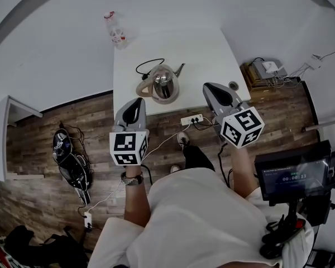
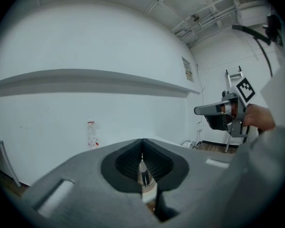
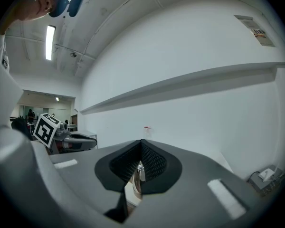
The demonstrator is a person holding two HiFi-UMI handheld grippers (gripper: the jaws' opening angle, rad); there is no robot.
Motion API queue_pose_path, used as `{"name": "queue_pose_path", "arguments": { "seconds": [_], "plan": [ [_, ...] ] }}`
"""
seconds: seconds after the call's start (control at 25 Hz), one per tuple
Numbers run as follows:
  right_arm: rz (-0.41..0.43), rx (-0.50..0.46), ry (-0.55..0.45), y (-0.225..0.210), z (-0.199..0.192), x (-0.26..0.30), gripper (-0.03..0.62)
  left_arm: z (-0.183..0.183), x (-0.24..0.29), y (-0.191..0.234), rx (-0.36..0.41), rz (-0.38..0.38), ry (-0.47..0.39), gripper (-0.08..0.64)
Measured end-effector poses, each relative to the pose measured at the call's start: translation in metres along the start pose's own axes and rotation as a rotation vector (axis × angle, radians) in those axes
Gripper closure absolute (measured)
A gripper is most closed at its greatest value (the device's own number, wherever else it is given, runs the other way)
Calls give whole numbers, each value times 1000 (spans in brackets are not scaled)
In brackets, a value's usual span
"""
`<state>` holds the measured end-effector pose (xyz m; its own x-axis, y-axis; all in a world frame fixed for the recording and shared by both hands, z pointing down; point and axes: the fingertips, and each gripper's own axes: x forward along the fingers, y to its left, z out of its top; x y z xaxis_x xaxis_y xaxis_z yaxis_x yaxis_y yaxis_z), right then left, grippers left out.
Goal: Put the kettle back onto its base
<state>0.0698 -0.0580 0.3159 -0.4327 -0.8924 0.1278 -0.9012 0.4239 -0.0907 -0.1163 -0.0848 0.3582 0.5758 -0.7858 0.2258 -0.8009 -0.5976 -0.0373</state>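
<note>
A shiny steel kettle (image 1: 163, 84) with a tan handle stands near the front edge of the white table (image 1: 201, 43). A black cord (image 1: 148, 66) loops behind it. I cannot tell if a base lies under it. My left gripper (image 1: 135, 102) hovers just in front of the table's edge, left of the kettle, jaws shut and empty. My right gripper (image 1: 211, 87) is to the kettle's right, also shut on nothing. Below the shut jaws of the left gripper (image 2: 142, 144) a sliver of the kettle (image 2: 143, 175) shows; likewise for the right gripper (image 3: 141, 144) and the kettle (image 3: 137, 175).
A clear plastic bottle (image 1: 116, 29) stands at the table's far end. On the wooden floor lie a white power strip (image 1: 191, 119) and a black bundle (image 1: 70, 161). A screen on a stand (image 1: 293, 175) is at the right, a crate of devices (image 1: 265, 71) beyond it.
</note>
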Motion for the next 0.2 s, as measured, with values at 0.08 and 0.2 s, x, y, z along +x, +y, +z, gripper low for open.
{"name": "queue_pose_path", "arguments": {
  "seconds": [0.08, 0.2],
  "plan": [
    [-6, 3, 1, 0, -2, -1, 592, -3, -1, 0, -2, -2, 3, 555],
    [-13, 5, 1, 0, -4, -2, 592, -5, -2, 2, -3, -1, 4, 555]
  ]
}}
